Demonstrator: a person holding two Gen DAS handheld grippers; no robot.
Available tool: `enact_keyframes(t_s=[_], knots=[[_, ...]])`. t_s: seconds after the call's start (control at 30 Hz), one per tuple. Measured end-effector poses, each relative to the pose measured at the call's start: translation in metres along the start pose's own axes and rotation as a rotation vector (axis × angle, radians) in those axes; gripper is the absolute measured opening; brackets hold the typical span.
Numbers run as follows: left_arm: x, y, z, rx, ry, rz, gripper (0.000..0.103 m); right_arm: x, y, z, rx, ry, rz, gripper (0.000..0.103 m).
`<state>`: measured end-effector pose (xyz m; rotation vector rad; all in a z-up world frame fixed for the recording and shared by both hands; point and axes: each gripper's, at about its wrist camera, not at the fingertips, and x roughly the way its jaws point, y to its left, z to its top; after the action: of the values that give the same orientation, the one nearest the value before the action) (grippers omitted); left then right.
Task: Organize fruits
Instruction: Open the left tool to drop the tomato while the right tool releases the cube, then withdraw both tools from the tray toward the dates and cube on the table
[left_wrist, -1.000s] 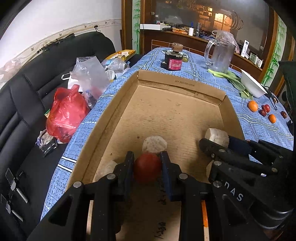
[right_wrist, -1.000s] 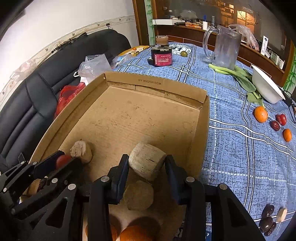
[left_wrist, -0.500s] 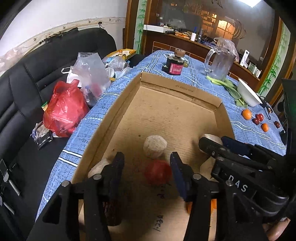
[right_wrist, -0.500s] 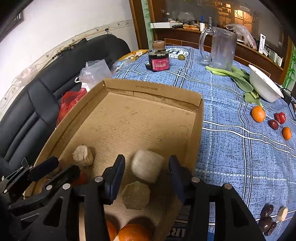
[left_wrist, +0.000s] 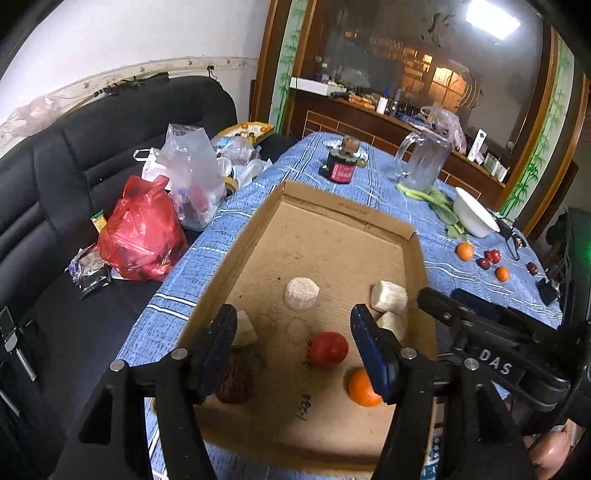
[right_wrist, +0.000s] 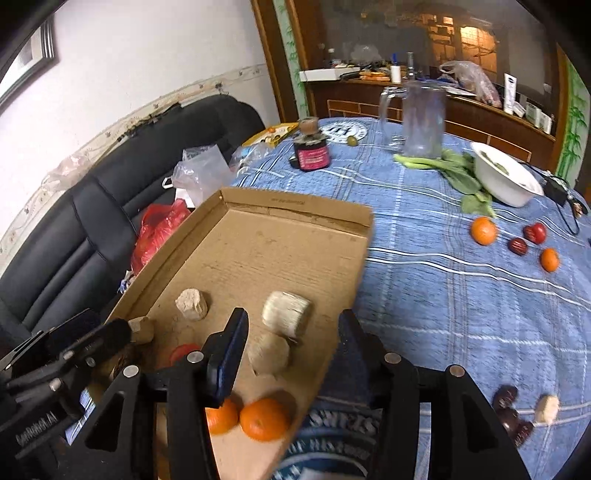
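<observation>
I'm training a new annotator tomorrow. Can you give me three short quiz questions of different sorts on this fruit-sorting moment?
1. True or false: the left gripper grips the red fruit.
2. How many oranges lie inside the cardboard box in the right wrist view?
3. What lies beside the white bowl: A leafy greens, B a banana, C a knife?

Key: 1 false, its jaws have just been opening and the fruit lies free; 2 two; 3 A.

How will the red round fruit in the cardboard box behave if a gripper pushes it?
The red fruit looks round and smooth, so it probably rolls easily on the flat floor of the cardboard box. The box walls would likely stop it. Its glossy skin may slip between pads.
</observation>
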<state>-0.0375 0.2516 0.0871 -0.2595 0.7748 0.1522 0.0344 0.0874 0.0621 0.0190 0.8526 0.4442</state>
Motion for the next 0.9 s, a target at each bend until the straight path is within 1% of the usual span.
enact_keyframes(t_s=[0.07, 0.1, 0.17, 0.37, 0.47, 0.57, 0.63, 0.7, 0.73, 0.77, 0.83, 0.9], knots=[[-0.009, -0.003, -0.003, 0.0, -0.014, -0.005, 0.063, -0.01, -0.009, -0.004, 0.021, -0.008, 0.0, 0.057], [-0.013, -0.005, -0.004, 0.002, -0.019, -0.009, 0.063, -0.016, -0.015, -0.008, 0.035, -0.012, -0.002, 0.061], [-0.022, -0.012, -0.007, 0.013, -0.033, -0.021, 0.063, -0.027, -0.024, -0.015, 0.057, -0.02, -0.009, 0.064], [-0.044, -0.042, -0.018, 0.067, -0.079, -0.033, 0.063, -0.057, -0.053, -0.039, 0.116, -0.026, -0.032, 0.064], [-0.051, -0.058, -0.026, 0.095, -0.088, -0.037, 0.063, -0.071, -0.064, -0.053, 0.137, -0.037, -0.062, 0.064], [-0.053, -0.076, -0.032, 0.12, -0.096, -0.034, 0.063, -0.083, -0.075, -0.067, 0.168, -0.04, -0.114, 0.063], [-0.052, -0.093, -0.035, 0.132, -0.106, -0.018, 0.063, -0.095, -0.082, -0.08, 0.202, -0.046, -0.192, 0.063], [-0.051, -0.109, -0.038, 0.139, -0.129, 0.023, 0.063, -0.107, -0.086, -0.092, 0.219, -0.063, -0.294, 0.063], [-0.05, -0.119, -0.041, 0.146, -0.14, 0.038, 0.063, -0.113, -0.089, -0.098, 0.229, -0.075, -0.333, 0.063], [-0.048, -0.129, -0.045, 0.156, -0.145, 0.047, 0.063, -0.118, -0.093, -0.102, 0.237, -0.085, -0.354, 0.064], [-0.045, -0.148, -0.054, 0.179, -0.146, 0.055, 0.063, -0.13, -0.103, -0.111, 0.248, -0.107, -0.433, 0.066], [-0.044, -0.165, -0.064, 0.208, -0.141, 0.04, 0.063, -0.141, -0.117, -0.117, 0.259, -0.124, -0.505, 0.067]])
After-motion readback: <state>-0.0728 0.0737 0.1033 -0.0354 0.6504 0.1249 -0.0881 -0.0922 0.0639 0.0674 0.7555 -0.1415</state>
